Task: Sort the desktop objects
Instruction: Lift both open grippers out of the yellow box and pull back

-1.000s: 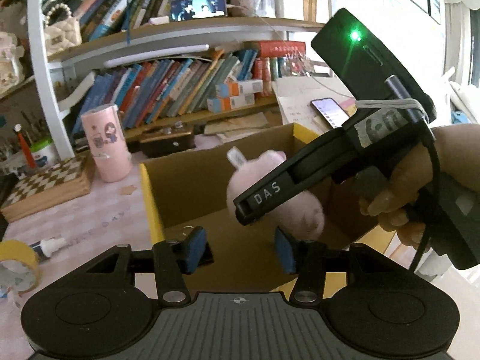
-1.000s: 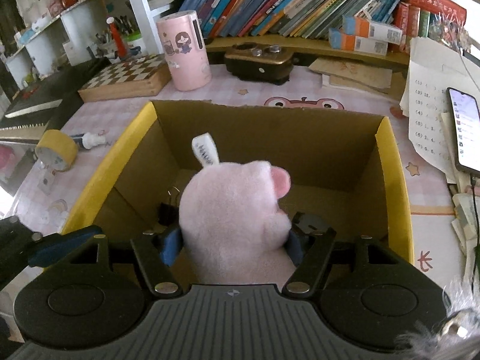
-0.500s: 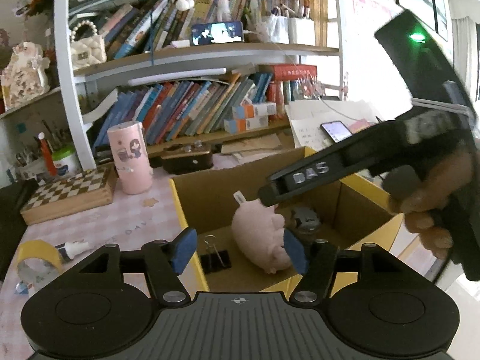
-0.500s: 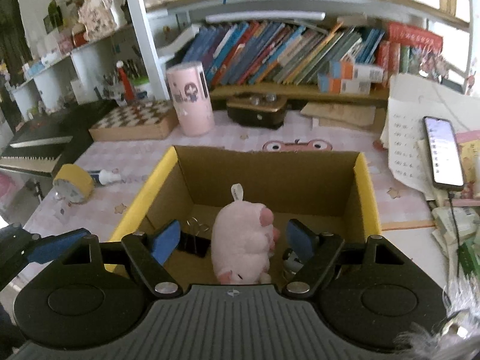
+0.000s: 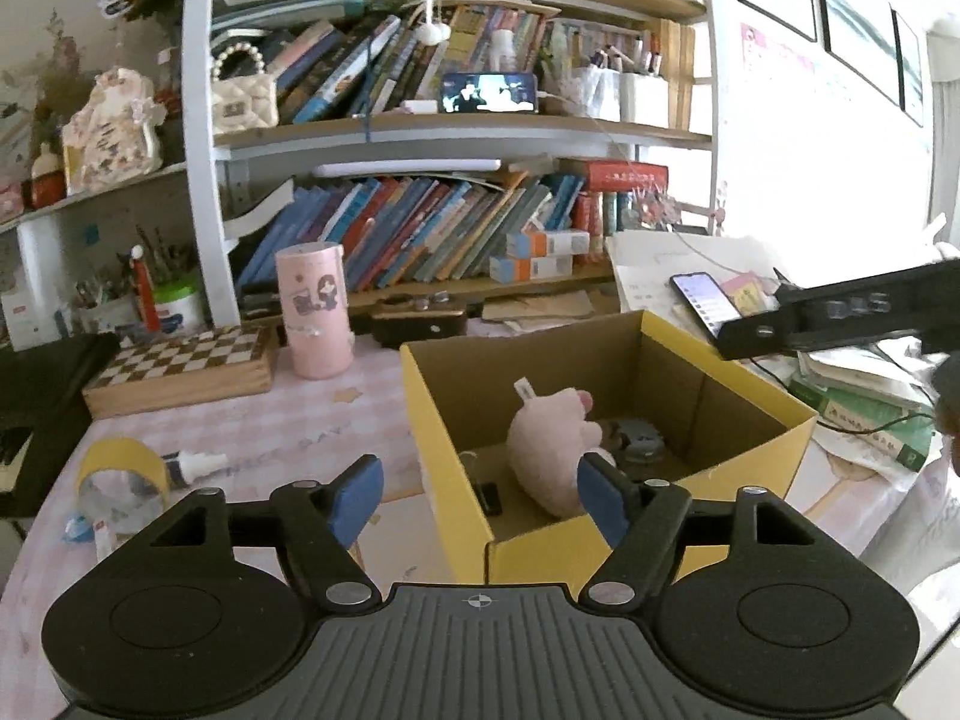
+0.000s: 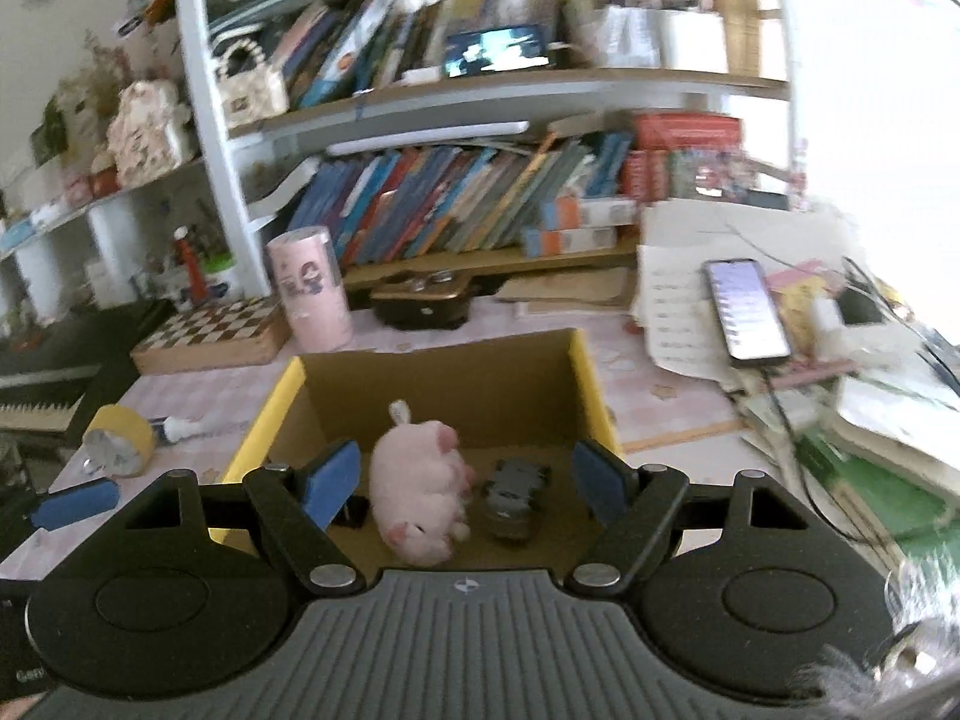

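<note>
At the far left of the desk, which is covered in a pale pink checked cloth, a yellow tape roll lies on its side with a small white-capped tube just beside it. Behind them sits a wooden chessboard box, and to its right stands a pink cylindrical container printed with a cartoon figure, in front of a bookshelf packed with leaning books.

The left gripper hangs over the near corner of a cardboard box with yellow outer walls; its jaws are opening, and nothing is between them but the box corner below, which the blue pads do not touch. Inside the box a pink plush pig lies on its side on the floor, its white label tag sticking up. A dark binder clip lies to its left near the box wall, and a small dark grey object rests just to its right.

In the right wrist view the right gripper is released, its blue pads spread wide above the box, with the pig and the grey object lying free beneath and between them, touched by neither pad.

Right of the box, a phone with a lit screen lies on a sheet of paper, and a pile of books and papers fills the desk's right edge.
</note>
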A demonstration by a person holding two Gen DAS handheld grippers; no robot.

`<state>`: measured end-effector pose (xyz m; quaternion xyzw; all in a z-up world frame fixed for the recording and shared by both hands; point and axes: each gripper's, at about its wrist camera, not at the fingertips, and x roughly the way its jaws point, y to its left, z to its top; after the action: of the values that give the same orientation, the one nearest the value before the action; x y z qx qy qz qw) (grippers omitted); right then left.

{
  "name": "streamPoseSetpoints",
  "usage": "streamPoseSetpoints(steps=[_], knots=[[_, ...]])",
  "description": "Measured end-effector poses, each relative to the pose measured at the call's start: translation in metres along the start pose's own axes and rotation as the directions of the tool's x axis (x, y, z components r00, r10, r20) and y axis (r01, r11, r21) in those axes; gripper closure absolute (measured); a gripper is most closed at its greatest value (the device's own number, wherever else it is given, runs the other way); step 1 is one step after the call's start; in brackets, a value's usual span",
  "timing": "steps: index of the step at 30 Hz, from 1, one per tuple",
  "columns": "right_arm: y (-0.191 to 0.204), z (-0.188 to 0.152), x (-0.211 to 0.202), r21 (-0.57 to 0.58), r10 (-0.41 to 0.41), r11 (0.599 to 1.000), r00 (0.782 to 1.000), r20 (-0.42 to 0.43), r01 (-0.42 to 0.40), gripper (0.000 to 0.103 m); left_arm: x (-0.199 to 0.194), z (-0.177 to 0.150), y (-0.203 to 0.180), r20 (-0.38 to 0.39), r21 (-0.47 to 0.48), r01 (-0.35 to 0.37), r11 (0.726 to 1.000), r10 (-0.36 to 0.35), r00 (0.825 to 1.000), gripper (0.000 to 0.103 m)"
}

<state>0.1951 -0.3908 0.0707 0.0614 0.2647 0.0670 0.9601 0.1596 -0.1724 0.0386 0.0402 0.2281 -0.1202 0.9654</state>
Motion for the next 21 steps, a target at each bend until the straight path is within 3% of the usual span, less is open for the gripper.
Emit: streamPoseSetpoints(steps=[9,21], knots=[[-0.001,-0.035,-0.029,0.032,-0.112,0.993,0.994,-0.019,0.112,0.026,-0.011,-0.014,0.016,-0.011,-0.025,0.012,1.0,-0.013,1.0,0.026],[0.049,-0.092,-0.052,0.064,-0.198,0.977,0.977,-0.079,0.204,0.026,-0.043,-0.046,0.049,-0.058,-0.01,0.044,0.999,-0.044,0.997,0.017]])
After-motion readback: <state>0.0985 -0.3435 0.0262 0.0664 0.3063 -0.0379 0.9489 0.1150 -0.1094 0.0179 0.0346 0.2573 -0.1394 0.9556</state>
